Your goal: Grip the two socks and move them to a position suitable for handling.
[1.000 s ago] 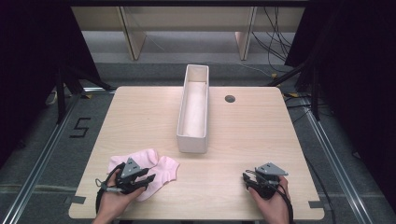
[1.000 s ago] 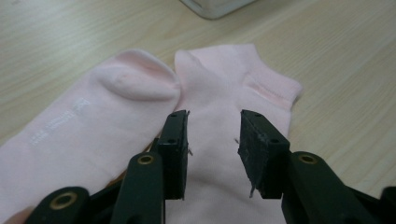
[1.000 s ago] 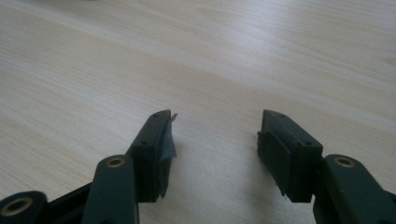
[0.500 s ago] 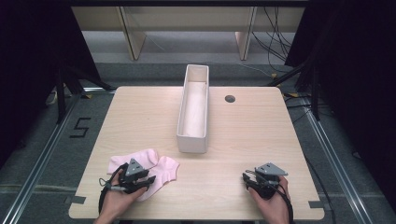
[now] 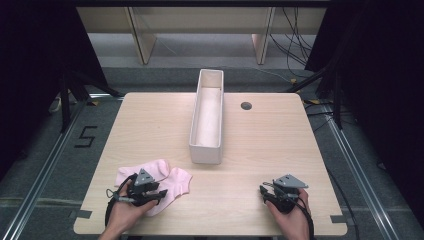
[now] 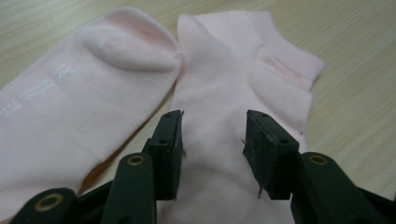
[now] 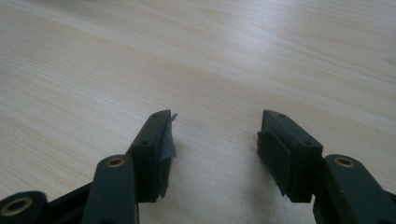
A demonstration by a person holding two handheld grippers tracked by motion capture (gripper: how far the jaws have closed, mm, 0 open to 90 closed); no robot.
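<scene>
Two pale pink socks lie side by side at the table's near left, one (image 5: 150, 170) (image 6: 84, 93) to the left and the other (image 5: 179, 181) (image 6: 224, 70) to the right. My left gripper (image 5: 156, 194) (image 6: 212, 140) rests over the right-hand sock. Its jaws have just been opening and stand apart, with the sock's flat cloth lying between them and neither pad pressing on it. At the near right, my right gripper (image 5: 265, 191) (image 7: 215, 135) is open over bare wood, with nothing between its jaws. A hand holds each gripper from the table's near edge.
A long white box (image 5: 205, 154) stands lengthwise at the table's middle, open at the top, just beyond the socks. A small dark round hole (image 5: 246, 105) sits in the tabletop (image 5: 280, 145) to the box's right. Shelving legs and cables lie on the floor behind.
The left gripper's jaws have spread wider over the sock. Both hands have stayed where they were, and the right gripper looks the same.
</scene>
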